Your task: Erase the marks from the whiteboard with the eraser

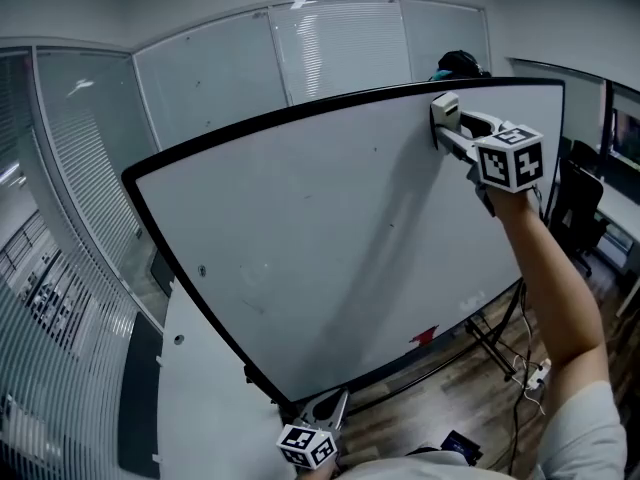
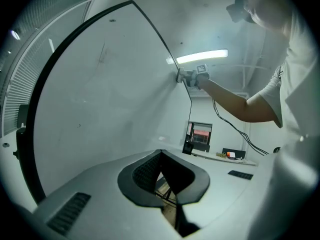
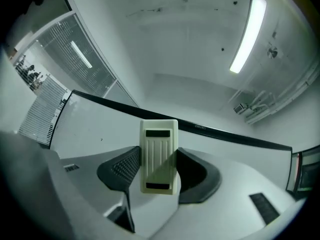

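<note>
Down at 6 o'clock our left gripper [image 1: 330, 405] hangs, jaws together. Faint smudges [image 1: 252, 278] on the black-framed white whiteboard [image 1: 330, 198] lie toward 8 o'clock from the cream ribbed plastic eraser [image 1: 442, 109] clamped in our right gripper [image 1: 446, 128] at 1 o'clock.

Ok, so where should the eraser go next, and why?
Probably a slide down the whiteboard toward what looks like a small red mark near its bottom edge. The eraser, clamped in the right gripper, sits up by the top right corner, where the board looks clean. That red mark below is the plainest thing to wipe.
</note>
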{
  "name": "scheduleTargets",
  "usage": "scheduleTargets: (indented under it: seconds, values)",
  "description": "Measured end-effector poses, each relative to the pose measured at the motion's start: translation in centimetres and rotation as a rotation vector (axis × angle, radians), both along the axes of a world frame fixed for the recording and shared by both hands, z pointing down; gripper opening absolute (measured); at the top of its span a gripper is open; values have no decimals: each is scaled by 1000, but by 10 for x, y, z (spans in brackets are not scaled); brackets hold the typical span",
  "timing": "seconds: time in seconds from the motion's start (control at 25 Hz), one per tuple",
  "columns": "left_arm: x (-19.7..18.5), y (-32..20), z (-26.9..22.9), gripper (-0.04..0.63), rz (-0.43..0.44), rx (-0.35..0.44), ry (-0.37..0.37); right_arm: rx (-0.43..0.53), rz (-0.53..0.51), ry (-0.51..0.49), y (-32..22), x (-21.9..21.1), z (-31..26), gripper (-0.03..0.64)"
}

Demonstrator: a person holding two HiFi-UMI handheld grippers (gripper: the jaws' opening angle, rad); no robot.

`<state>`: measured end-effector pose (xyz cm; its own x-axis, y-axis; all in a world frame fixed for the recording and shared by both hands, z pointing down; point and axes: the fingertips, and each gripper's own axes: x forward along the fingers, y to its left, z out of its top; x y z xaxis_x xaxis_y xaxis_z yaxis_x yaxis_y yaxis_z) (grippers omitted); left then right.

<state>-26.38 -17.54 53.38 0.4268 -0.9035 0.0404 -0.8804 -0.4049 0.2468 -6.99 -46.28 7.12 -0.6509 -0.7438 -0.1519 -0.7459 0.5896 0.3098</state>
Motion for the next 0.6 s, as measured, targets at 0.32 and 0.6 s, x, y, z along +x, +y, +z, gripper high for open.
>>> scheduleTargets:
  seconds: [0.32,0.6]
  values:
    - [-6,-11,-56,8,77,39,-85,-34,40,15,-3,-10,-2,233]
    - [-22,-23,-104,8,94,74,-166,-47,83,14,1,-13,-6,233]
